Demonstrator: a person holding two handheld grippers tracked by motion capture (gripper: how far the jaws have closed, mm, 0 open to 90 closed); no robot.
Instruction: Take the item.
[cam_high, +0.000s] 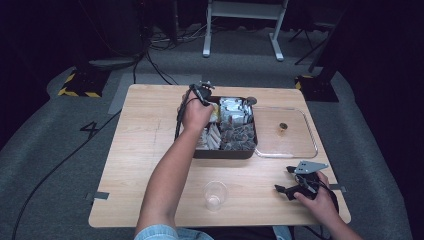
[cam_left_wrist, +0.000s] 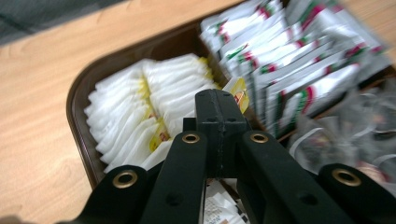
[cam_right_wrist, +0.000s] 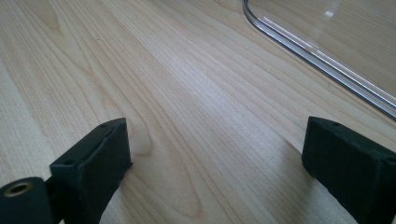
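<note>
The left claw (cam_left_wrist: 219, 105) is over the far left compartment of the dark tray (cam_high: 225, 152), its jaws pressed together. In the left gripper view their tips sit among the white sachets (cam_left_wrist: 140, 109), and a yellow-edged packet (cam_left_wrist: 237, 89) shows just beside them; whether it is pinched between the jaws or only touching them I cannot tell. The view is a little blurred. To the right in that view lies a compartment of red-and-green striped sachets (cam_left_wrist: 299, 60).

The right claw (cam_high: 290, 179) rests on the worktop (cam_high: 150, 150) at the near right, jaws wide with only bare wood between them, close to the near edge of the clear lid (cam_high: 285, 132). A clear plastic cup (cam_high: 215, 195) stands near the middle of the worktop's near edge, apart from both claws.

The step in hand looks like picking one sachet out of the tray. The next move probably calls for a straight lift, slow enough that the neighbouring sachets do not come along, then a carry toward the near side, perhaps to the cup.
</note>
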